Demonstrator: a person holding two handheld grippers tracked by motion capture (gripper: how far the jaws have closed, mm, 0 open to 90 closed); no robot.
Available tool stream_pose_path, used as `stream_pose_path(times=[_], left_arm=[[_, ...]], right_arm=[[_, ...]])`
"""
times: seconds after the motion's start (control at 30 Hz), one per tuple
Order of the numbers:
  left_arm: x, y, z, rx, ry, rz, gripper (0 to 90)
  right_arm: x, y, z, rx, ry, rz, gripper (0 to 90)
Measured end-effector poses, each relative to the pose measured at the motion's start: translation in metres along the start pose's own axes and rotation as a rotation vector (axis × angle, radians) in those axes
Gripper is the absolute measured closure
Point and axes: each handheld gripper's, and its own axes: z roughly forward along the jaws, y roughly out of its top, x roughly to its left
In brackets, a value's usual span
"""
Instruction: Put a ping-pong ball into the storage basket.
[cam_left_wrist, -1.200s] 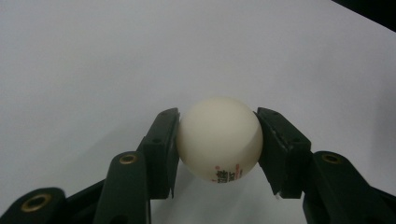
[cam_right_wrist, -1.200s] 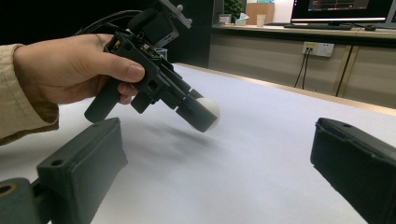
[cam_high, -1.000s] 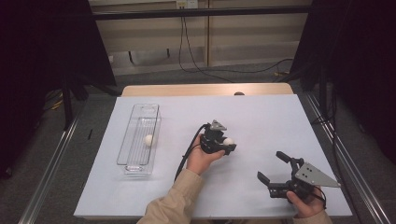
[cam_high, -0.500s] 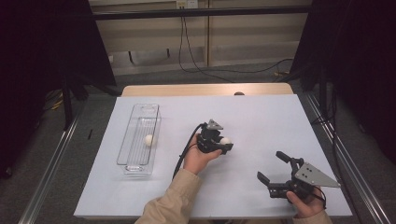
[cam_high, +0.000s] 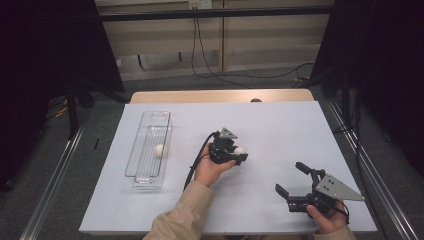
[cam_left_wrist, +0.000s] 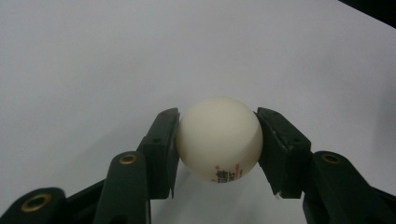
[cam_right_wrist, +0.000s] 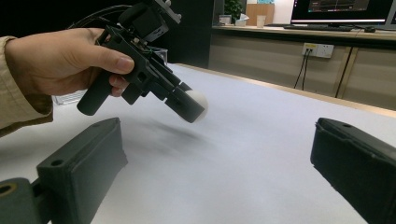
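White table: a white ball is clamped above it by the left gripper; right of the ball, the right gripper is held spread and empty.

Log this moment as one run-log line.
left claw: shut on white ball, off the table | right claw: open, empty | clear bin: holds second ball

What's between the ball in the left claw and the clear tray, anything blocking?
Nothing visible. The left claw holds the ball above bare white table; the stretch of table toward the clear tray is bare. The tray already holds another ball, with room around it. The right claw sits open on the far side.
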Motion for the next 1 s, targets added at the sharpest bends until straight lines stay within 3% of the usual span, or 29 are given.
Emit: stream_pose_path(times=[1.0], left_arm=[[0.015, -0.004, -0.022, -0.006, 0.014, -0.022, 51.2]], right_arm=[[0.001, 0.0, 0.0, -0.001, 0.001, 0.0, 2.1]])
